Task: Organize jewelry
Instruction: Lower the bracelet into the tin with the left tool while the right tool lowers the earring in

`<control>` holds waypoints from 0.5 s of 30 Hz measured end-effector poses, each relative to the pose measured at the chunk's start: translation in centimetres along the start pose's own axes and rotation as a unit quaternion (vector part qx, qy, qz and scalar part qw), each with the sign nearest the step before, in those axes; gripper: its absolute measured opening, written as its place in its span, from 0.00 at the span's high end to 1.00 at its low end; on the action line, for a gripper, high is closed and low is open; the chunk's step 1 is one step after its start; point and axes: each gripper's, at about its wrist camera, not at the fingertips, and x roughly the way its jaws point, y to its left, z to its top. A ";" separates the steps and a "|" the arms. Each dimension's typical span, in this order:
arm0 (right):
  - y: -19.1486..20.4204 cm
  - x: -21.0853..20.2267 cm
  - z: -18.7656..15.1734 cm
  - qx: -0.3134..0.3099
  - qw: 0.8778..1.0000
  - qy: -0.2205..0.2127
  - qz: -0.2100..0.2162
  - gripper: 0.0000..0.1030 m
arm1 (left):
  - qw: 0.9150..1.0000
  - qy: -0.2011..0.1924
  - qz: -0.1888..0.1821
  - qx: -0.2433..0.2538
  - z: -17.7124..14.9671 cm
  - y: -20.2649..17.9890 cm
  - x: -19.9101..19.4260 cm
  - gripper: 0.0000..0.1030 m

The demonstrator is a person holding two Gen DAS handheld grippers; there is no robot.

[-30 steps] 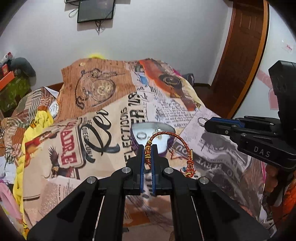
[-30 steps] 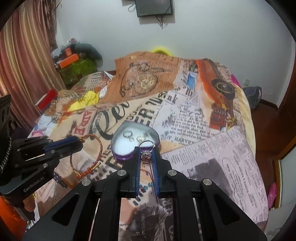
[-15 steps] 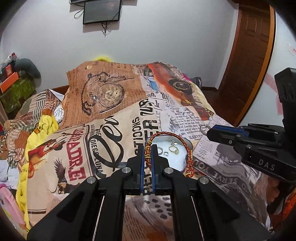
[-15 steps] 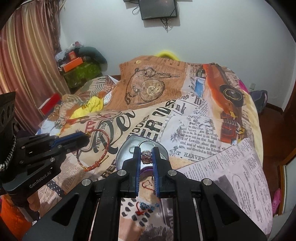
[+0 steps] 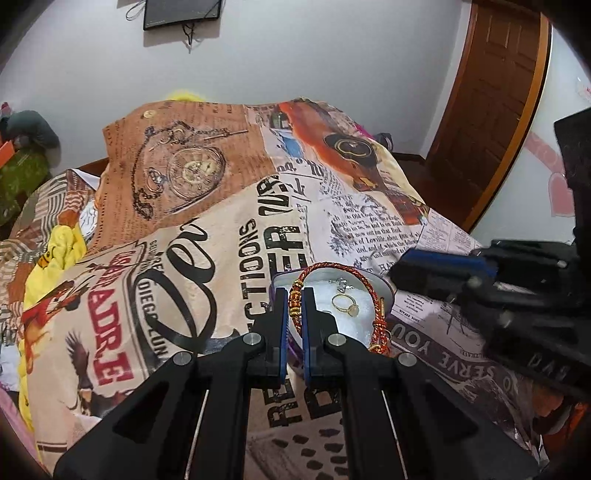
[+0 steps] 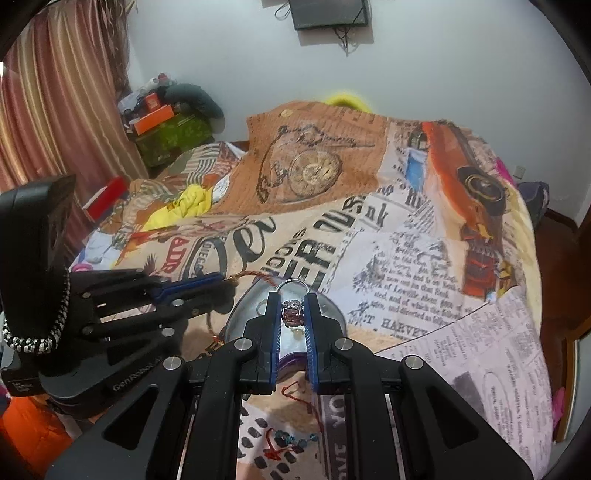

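Left gripper point(image 5: 294, 302) clamps bracelet point(image 5: 341, 291) above box point(image 5: 384, 286); right gripper point(image 6: 293, 314) pinches ring point(image 6: 292, 309) over it. Lower each close before releasing; bracelet may snag.

both wrist views close over bedspread point(image 5: 221, 258), sharing box point(image 6: 332, 310)

Pretty clearly a bedroom at home. Right ahead of the gripper is a bed under a newspaper-and-pocket-watch print bedspread point(image 6: 369, 229), striped curtains point(image 6: 66, 110) hang off to the left, a small wall-mounted TV point(image 6: 328, 13) sits up on the far wall, and there's a wooden door point(image 5: 491, 92) over to the right.
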 end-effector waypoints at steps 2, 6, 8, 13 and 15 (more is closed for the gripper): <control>0.1 0.8 -0.4 0.001 1.000 0.011 0.003 0.90 | 1.000 0.003 -0.001 0.001 -0.1 0.0 0.3 0.96; 0.1 1.9 -1.1 0.005 0.999 0.031 0.014 0.89 | 1.000 0.015 -0.006 0.001 -0.3 0.1 1.2 0.96; 0.1 2.3 -1.3 0.003 0.999 0.040 0.020 0.89 | 1.000 0.018 -0.012 -0.005 -0.3 0.2 1.4 0.96; 0.2 3.0 -1.6 -0.003 0.998 0.055 0.020 0.89 | 0.999 0.023 -0.021 -0.009 -0.4 0.4 1.6 0.96; 0.2 3.0 -1.6 -0.004 0.998 0.055 0.019 0.89 | 0.999 0.024 -0.022 -0.010 -0.4 0.4 1.5 0.96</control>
